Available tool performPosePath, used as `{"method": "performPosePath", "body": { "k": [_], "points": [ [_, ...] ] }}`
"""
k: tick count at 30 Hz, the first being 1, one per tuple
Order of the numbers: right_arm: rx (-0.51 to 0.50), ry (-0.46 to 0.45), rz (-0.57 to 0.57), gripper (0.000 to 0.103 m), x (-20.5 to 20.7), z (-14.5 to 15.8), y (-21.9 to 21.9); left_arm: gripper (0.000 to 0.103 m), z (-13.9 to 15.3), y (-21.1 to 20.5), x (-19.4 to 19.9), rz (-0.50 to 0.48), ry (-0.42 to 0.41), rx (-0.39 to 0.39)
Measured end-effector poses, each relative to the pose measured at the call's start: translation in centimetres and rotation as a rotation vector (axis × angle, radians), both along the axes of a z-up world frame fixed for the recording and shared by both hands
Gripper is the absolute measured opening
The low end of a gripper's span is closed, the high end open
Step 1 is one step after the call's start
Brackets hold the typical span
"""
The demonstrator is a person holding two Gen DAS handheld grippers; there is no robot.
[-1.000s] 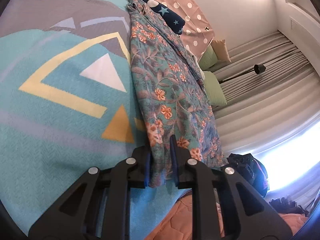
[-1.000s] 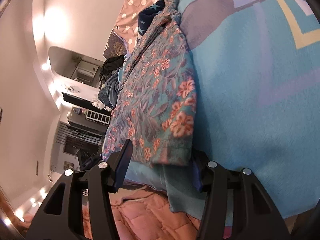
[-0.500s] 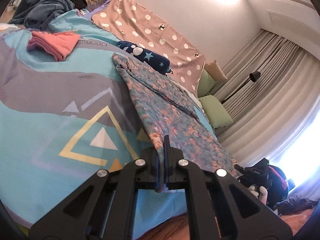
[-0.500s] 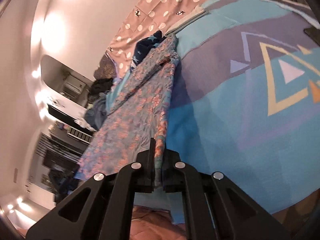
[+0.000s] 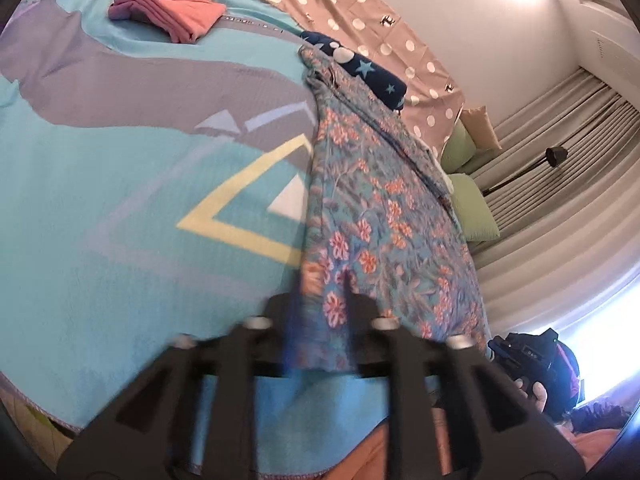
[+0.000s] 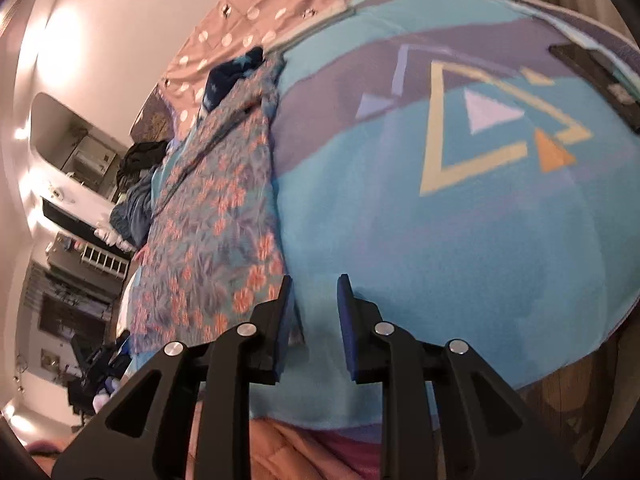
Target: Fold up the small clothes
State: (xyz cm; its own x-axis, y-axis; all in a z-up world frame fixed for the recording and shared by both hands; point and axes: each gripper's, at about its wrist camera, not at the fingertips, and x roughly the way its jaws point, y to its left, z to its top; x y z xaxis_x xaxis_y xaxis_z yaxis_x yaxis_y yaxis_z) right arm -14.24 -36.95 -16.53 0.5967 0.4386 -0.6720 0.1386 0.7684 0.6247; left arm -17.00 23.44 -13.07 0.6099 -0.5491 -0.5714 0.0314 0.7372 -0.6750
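Note:
A teal floral garment [image 5: 376,216] lies stretched flat along the bed's blue patterned blanket [image 5: 120,184]. My left gripper [image 5: 320,300] is open, its jaws either side of the garment's near hem. In the right wrist view the same garment [image 6: 216,216] lies to the left on the blanket [image 6: 440,240]. My right gripper [image 6: 314,300] is open, its left finger touching the garment's near corner, nothing held between the jaws.
A folded pink garment [image 5: 172,12] lies at the far side of the blanket. A navy star-print cloth [image 5: 360,72] sits past the floral garment's far end. A polka-dot sheet [image 5: 380,40], green pillows [image 5: 472,208] and curtains lie beyond. A dark object [image 6: 596,76] lies on the blanket's right.
Half a second ago both grippers were shut on the garment's hem and lifted it. Now both have opened and the garment lies flat on the blanket.

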Motion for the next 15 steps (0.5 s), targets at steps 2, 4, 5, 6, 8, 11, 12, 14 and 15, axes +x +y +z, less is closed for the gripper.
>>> {"method": "performPosePath", "body": {
  "k": [2,4,5,6,8,11,12,14,15],
  "points": [
    [0.020,0.002,0.036,0.025,0.2,-0.4,0.7,0.043,0.1,-0.3,-0.3,-0.022,0.000,0.009],
    [0.025,-0.007,0.065,0.030,0.2,-0.5,1.2,0.052,0.1,-0.8,-0.4,-0.037,0.004,0.021],
    [0.035,-0.017,0.084,0.033,0.4,-0.6,1.6,0.053,0.0,-1.0,-0.4,-0.045,0.007,0.029],
    [0.048,-0.028,0.103,0.035,0.6,-0.7,1.9,0.055,0.0,-1.3,-0.5,-0.045,0.004,0.036],
    [0.074,-0.042,0.137,0.038,1.3,-0.9,2.5,0.061,-0.1,-1.7,-0.3,-0.048,-0.001,0.026],
    [0.109,-0.091,0.185,0.054,2.8,-0.9,3.5,0.063,-0.1,-2.3,0.1,-0.058,-0.014,0.012],
    [0.118,-0.097,0.191,0.053,3.1,-0.8,3.6,0.062,-0.1,-2.5,0.2,-0.059,-0.017,0.020],
    [0.177,-0.084,0.193,0.022,3.9,-0.8,3.6,0.048,0.1,-2.9,0.5,-0.058,-0.013,0.011],
    [0.202,-0.073,0.200,0.004,4.2,-0.9,3.7,0.007,0.1,-3.0,0.7,-0.075,-0.006,-0.012]
  ]
}}
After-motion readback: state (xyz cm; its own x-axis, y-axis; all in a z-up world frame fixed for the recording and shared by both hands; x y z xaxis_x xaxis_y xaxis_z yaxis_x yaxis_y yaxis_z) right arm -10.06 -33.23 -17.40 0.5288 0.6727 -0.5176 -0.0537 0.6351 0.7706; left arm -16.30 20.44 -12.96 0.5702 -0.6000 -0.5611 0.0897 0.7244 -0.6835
